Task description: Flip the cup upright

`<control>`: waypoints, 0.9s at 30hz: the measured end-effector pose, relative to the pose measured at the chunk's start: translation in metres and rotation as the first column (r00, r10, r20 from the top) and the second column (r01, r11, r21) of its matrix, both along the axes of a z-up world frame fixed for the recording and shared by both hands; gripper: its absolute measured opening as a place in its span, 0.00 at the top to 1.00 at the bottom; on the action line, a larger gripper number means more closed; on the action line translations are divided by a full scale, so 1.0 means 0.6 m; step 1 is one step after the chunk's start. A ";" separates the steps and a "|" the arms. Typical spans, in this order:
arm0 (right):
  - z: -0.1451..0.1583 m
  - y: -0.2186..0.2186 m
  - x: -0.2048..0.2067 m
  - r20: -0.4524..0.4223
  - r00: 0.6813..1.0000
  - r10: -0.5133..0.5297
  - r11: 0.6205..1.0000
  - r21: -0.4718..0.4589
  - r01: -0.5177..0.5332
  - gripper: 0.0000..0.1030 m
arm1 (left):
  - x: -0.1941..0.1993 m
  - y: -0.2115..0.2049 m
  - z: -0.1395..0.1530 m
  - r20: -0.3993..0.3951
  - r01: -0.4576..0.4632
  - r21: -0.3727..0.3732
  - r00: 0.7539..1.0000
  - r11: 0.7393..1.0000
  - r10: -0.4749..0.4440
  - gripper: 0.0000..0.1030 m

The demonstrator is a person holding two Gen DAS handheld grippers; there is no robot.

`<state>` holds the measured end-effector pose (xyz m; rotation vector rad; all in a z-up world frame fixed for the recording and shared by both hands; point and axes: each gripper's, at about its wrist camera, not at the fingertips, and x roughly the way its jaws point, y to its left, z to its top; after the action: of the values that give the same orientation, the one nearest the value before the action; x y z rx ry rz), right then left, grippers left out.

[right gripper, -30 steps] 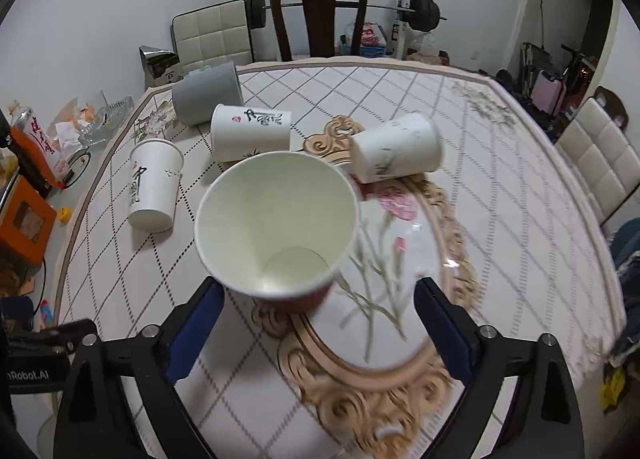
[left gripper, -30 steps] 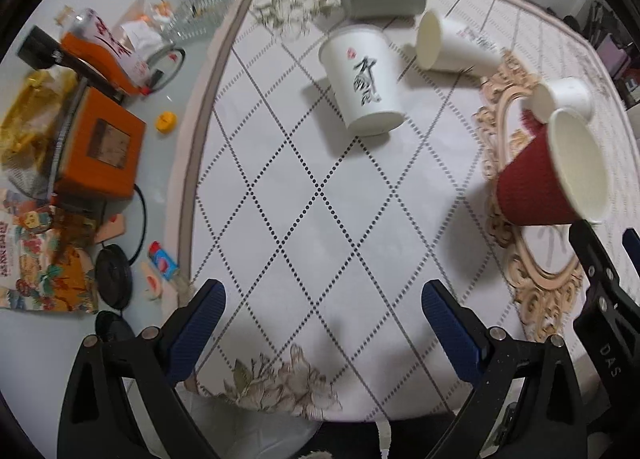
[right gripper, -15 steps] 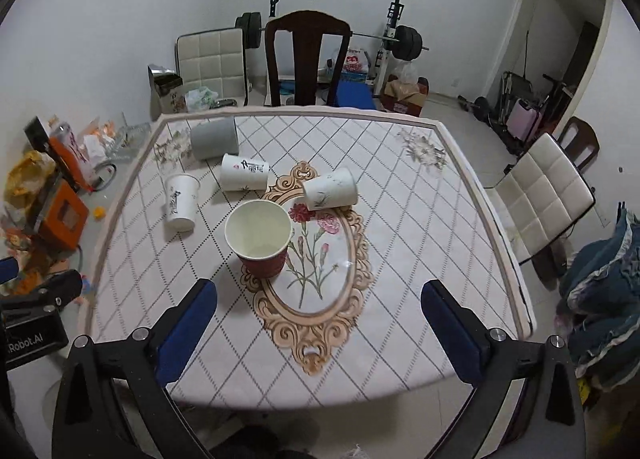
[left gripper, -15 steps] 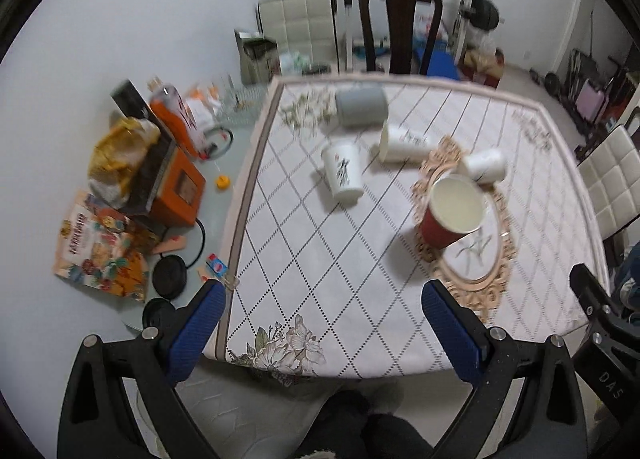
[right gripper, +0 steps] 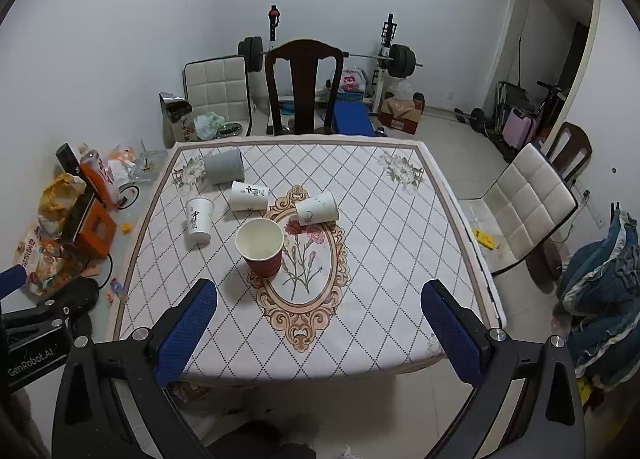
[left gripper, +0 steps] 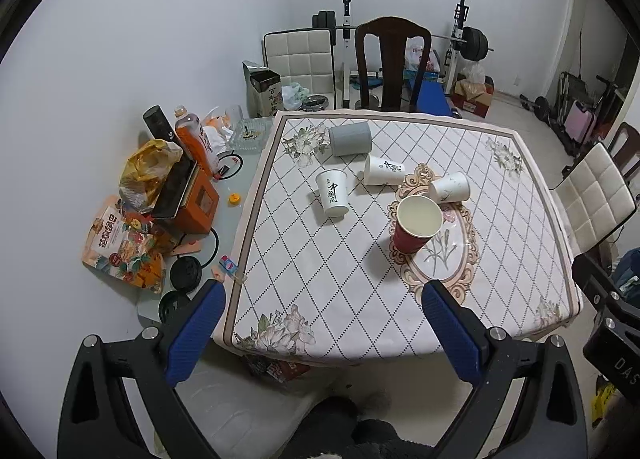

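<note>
A red paper cup [left gripper: 414, 225] stands upright on the table, white inside; it also shows in the right wrist view [right gripper: 262, 247]. Three white paper cups lie on their sides: one with black writing [left gripper: 333, 193] [right gripper: 198, 219], one [left gripper: 382, 171] [right gripper: 249, 196], and one [left gripper: 450, 187] [right gripper: 318, 208]. A grey cup [left gripper: 350, 139] [right gripper: 224, 167] lies on its side at the far left. My left gripper [left gripper: 324, 333] and right gripper [right gripper: 320, 333] are both open, empty, high above and behind the table's near edge.
The table [right gripper: 400, 259] has a diamond-pattern cloth with an oval flower motif. Clutter, an orange box [left gripper: 196, 203] and bags sit on a side surface at left. A dark chair [right gripper: 302, 87] stands behind, a white chair [right gripper: 528, 199] at right.
Both grippers have pulled up and back, far from the table. The red cup, close between the right fingers a second ago, now stands alone and upright.
</note>
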<state>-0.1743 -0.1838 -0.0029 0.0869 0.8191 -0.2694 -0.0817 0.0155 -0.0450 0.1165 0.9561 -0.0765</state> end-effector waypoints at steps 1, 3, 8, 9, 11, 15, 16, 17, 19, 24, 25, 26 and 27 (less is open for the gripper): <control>0.003 0.001 -0.001 0.002 1.000 -0.001 1.000 -0.003 0.001 0.00 | -0.003 0.000 0.002 0.003 -0.001 -0.001 1.000 1.000 0.001 0.03; 0.011 0.001 -0.007 0.006 1.000 0.001 1.000 -0.009 0.000 0.00 | -0.009 -0.003 0.005 0.002 -0.002 0.001 1.000 1.000 0.002 0.03; 0.020 0.004 -0.015 0.010 1.000 0.001 0.999 -0.032 -0.001 0.00 | -0.013 -0.004 0.007 0.008 -0.011 0.005 1.000 1.000 0.010 0.03; 0.020 0.005 -0.015 0.009 1.000 0.005 1.000 -0.030 -0.005 0.00 | -0.016 -0.004 0.008 0.011 -0.013 0.005 1.000 1.000 0.012 0.03; 0.020 0.004 -0.015 0.007 1.000 0.010 1.000 -0.025 -0.010 0.00 | -0.019 -0.002 0.010 0.012 -0.018 0.002 1.000 1.000 0.018 0.03; 0.020 0.005 -0.014 0.008 1.000 0.009 1.000 -0.023 -0.009 0.00 | -0.021 0.001 0.013 0.012 -0.024 0.004 1.000 1.000 0.024 0.02; 0.019 0.005 -0.014 0.005 1.000 0.009 1.000 -0.025 -0.009 0.00 | -0.022 0.002 0.013 0.012 -0.027 0.006 1.000 1.000 0.027 0.02; 0.019 0.005 -0.014 0.002 1.000 0.010 1.000 -0.025 -0.010 0.00 | -0.022 0.003 0.013 0.010 -0.030 0.006 1.000 1.000 0.030 0.02; 0.018 0.005 -0.015 0.001 1.000 0.013 1.000 -0.022 -0.013 0.00 | -0.022 0.003 0.012 0.005 -0.031 0.006 1.000 1.000 0.031 0.02; 0.012 0.001 -0.015 -0.012 1.000 0.023 1.000 -0.014 -0.024 0.00 | -0.021 0.003 0.010 0.002 -0.032 0.006 0.999 0.999 0.032 0.02; 0.012 0.001 -0.015 -0.014 1.000 0.026 1.000 -0.013 -0.026 0.00 | -0.021 0.004 0.010 0.000 -0.033 0.003 0.999 0.999 0.033 0.02; 0.011 0.001 -0.013 -0.016 0.999 0.028 1.000 -0.011 -0.028 0.00 | -0.021 0.003 0.010 0.001 -0.032 0.003 1.000 0.999 0.032 0.02; 0.010 0.001 -0.011 -0.017 0.999 0.030 1.000 -0.010 -0.030 0.00 | -0.021 0.003 0.010 0.002 -0.030 0.006 1.000 1.000 0.030 0.02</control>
<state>-0.1806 -0.1832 0.0032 0.0633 0.8350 -0.2464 -0.0945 0.0175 -0.0390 0.1076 0.9555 -0.0461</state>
